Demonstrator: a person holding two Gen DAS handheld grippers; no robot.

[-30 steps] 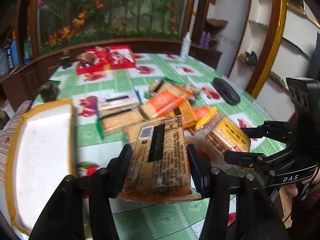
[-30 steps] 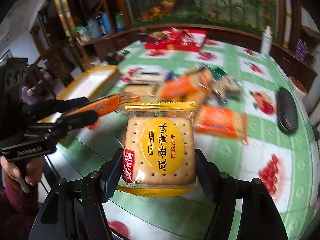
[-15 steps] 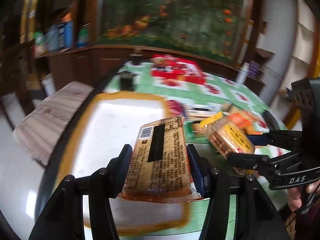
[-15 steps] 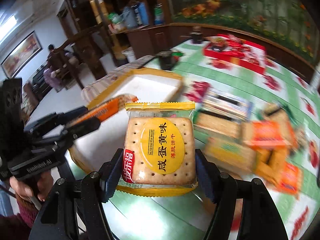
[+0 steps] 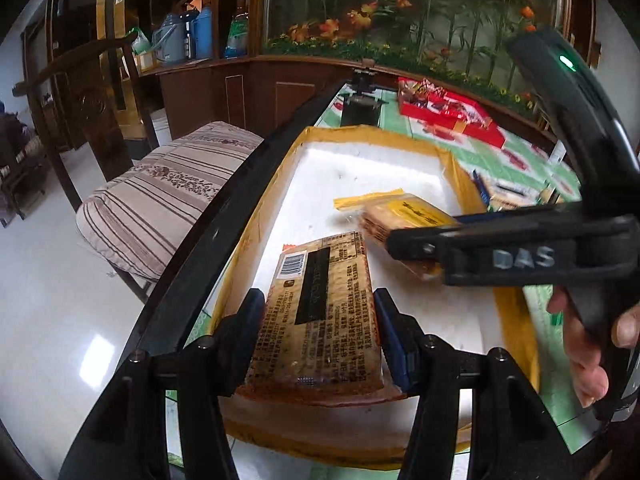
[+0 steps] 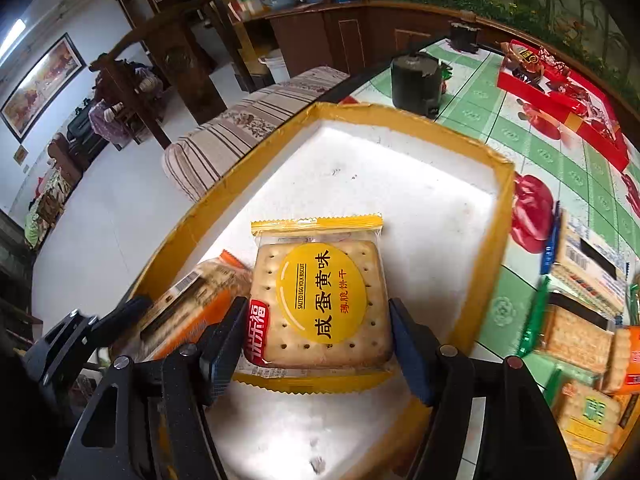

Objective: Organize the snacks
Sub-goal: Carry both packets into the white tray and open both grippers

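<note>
With both hands over shallow yellow-rimmed white cardboard tray [image 6: 505, 184], left gripper [image 5: 318, 312] pinches brown barcode-backed cracker packet [image 5: 316, 312]; right gripper [image 6: 318, 322] pinches yellow-labelled salted-egg biscuit packet [image 6: 320, 300]; packets held side by side, likely for neat release.

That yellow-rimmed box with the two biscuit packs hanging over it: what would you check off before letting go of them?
1. Left gripper clamped on the brown biscuit pack: ok.
2. Right gripper clamped on the salted egg yolk biscuit pack: ok.
3. Both packs over the white floor of the yellow-rimmed box, inside its rim: ok.
4. Landing spot free of other snacks: ok, the floor that shows is bare.
5. The two packs apart from each other: cannot tell, they overlap in the right wrist view.
6. Packs close enough to the floor to drop gently: cannot tell.
</note>
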